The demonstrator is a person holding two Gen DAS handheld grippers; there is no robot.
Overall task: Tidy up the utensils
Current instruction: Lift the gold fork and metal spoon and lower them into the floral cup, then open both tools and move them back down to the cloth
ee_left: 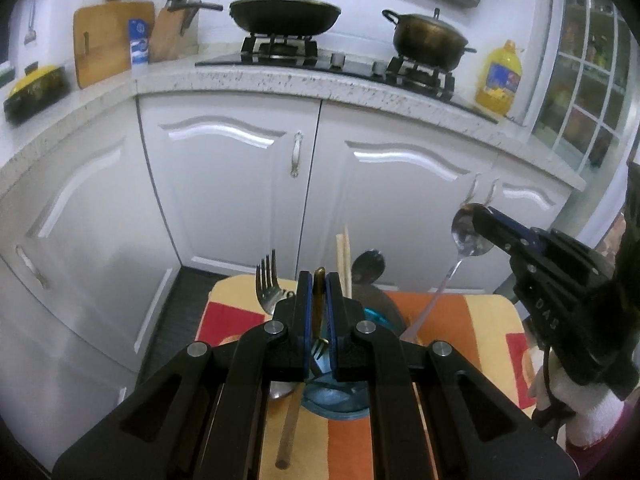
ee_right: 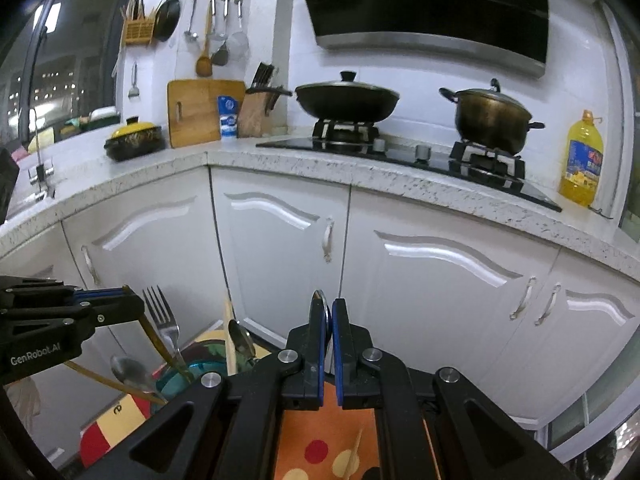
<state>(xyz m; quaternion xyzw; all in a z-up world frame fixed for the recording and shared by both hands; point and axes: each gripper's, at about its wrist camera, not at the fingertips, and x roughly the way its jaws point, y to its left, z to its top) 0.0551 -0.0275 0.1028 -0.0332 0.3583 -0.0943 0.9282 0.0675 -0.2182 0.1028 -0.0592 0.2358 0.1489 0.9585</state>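
White kitchen cabinets and a speckled counter fill the background; work surface is a small table with an orange, red and yellow patterned cloth [ee_left: 460,312]. On it stands a blue translucent round utensil holder [ee_left: 376,316], already carrying a steel fork [ee_left: 266,280], pale wooden chopsticks [ee_left: 344,260] and a dark steel spoon [ee_left: 368,266]. My left gripper [ee_left: 319,280] is clenched on a slim brass-coloured utensil handle [ee_left: 319,292], long axis running along the fingers and slanting down into the holder mouth; I can't tell which utensil it is. My right gripper [ee_right: 328,316] is clamped on the bowl of a shiny steel spoon [ee_left: 466,236], bowl up, handle hanging down and left toward the holder, tip above the cloth just beside the holder's right rim, not inside as far as I can see. A loose wooden stick [ee_left: 290,428] and another spoon bowl [ee_left: 280,390] lie on the cloth near me, left of the holder. Key relation: holder sits left of and below the right gripper, so the spoon handle needs to swing left over the rim, then drop. Left is nearer, practically above the opening. Risk I see: the two grippers crowding the same mouth.
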